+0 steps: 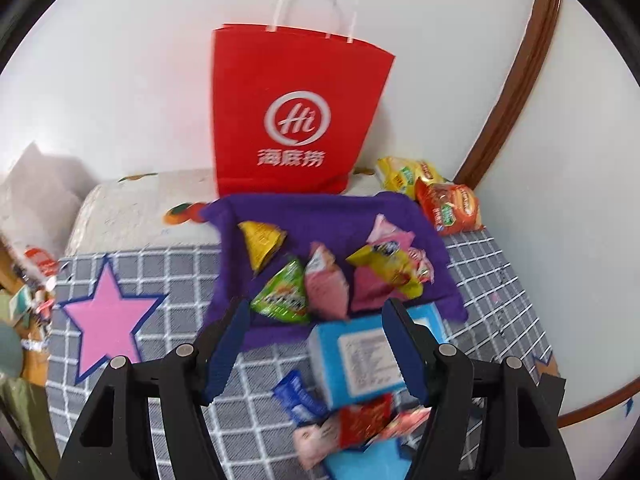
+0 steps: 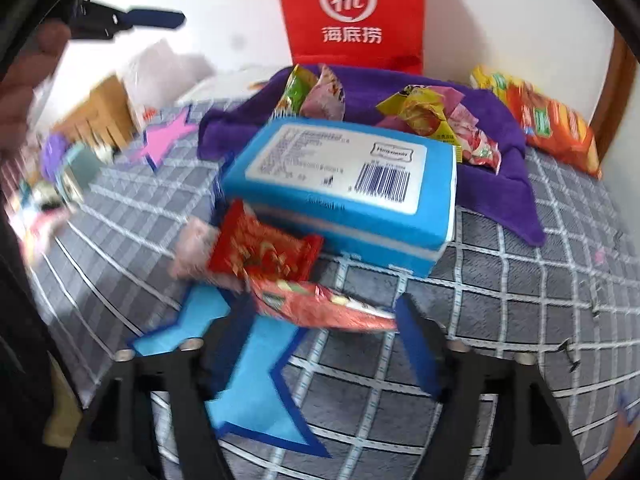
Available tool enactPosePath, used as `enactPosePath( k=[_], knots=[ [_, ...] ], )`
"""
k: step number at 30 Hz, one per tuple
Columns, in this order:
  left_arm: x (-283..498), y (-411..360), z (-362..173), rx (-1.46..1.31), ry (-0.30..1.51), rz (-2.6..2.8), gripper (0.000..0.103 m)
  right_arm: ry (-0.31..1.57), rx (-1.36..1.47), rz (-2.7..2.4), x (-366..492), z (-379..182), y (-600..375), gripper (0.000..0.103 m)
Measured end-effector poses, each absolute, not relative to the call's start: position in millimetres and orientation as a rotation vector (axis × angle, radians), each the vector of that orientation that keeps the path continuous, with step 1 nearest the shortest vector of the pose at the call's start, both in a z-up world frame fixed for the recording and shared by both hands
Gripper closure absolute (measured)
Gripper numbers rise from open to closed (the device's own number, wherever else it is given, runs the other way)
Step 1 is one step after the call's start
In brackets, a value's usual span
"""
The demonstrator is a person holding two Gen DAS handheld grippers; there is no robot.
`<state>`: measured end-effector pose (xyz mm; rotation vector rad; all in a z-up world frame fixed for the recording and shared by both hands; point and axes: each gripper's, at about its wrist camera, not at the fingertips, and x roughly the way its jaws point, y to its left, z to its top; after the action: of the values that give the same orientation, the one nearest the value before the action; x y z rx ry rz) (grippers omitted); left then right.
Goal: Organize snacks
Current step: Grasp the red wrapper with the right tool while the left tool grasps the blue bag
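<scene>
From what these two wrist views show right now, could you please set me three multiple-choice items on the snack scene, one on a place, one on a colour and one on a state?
1. Where does the red paper bag stand?
A. behind the purple cloth, against the wall
B. on the pink star
C. on the blue box

2. What colour is the star shape under the right gripper?
A. green
B. light blue
C. orange

3. How do the right gripper's fingers stand?
A. clamped on the blue box
B. clamped on the orange packet
C. apart, holding nothing

Answers:
1 A: it rises upright behind the purple cloth.
2 B: its face is light blue, edged darker.
3 C: a red packet lies just ahead, ungripped.
</scene>
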<state>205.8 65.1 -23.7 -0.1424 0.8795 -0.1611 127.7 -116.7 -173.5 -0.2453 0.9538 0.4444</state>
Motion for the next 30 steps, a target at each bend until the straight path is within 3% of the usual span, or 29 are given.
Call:
enactPosePath(
  k=[8, 10, 12, 13, 16, 23, 30],
  knots=[
    [170, 81, -38, -0.138, 0.912, -0.132, 0.036, 0.909, -0.515, 0.450, 127, -199, -90, 0.027],
    [161, 84, -41, -0.127, 0.913, -0.130, 0.036, 0.892, -0.525, 0.485, 127, -202, -90, 0.032],
    [152, 87, -45, -0.121, 0.915, -0.115, 0.036, 0.907, -0.501, 0.515, 126, -203, -92, 0.054],
    [150, 90, -48, -0.126, 0.920, -0.109, 0.036, 0.917, -0.478, 0.514, 126, -202, -95, 0.055],
    [146, 97, -57, -0.148, 0.939, -0.097, 0.036, 0.959, -0.408, 0.490, 124, -199, -108, 0.072],
    [141, 104, -93, -0.202, 0.995, -0.080, 0.036, 0.987, -0.088, 0.346, 114, -174, -171, 0.073],
    [154, 91, -124, -0.241, 1.038, -0.121, 0.037, 1.007, -0.095, 0.220, 119, -198, -182, 0.071]
  ],
)
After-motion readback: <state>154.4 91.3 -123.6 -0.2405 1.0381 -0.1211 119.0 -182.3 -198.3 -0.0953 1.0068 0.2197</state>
